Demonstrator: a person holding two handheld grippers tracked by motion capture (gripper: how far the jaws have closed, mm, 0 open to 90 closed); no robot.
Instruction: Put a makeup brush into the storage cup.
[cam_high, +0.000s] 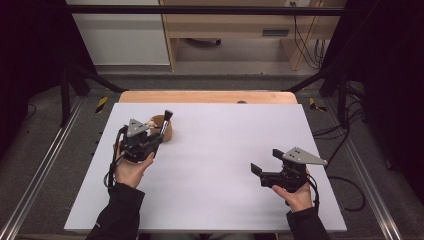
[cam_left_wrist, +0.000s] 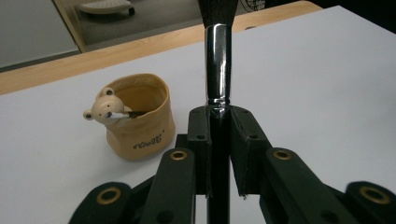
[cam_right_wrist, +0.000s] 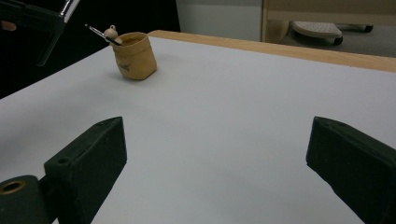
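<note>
My left gripper (cam_high: 158, 139) (cam_left_wrist: 219, 126) is shut on a makeup brush (cam_high: 164, 126) (cam_left_wrist: 218, 65), gripping its black handle just below the silver ferrule. The brush stands upright with its dark bristles on top. Just beyond and to the left of it stands a tan fabric cup (cam_high: 167, 132) (cam_left_wrist: 140, 126) (cam_right_wrist: 135, 56) with a small bear head (cam_left_wrist: 106, 108) on its rim. A thin brush (cam_left_wrist: 133, 113) (cam_right_wrist: 100, 33) leans inside the cup. My right gripper (cam_high: 266, 161) (cam_right_wrist: 219, 163) is open over the right side of the table, holding nothing.
A white board (cam_high: 215, 150) covers the table, and a wooden edge (cam_high: 207, 96) shows along its far side. Black frame posts (cam_high: 65, 90) stand at the back left and right. Cables (cam_high: 345, 140) trail on the floor to the right.
</note>
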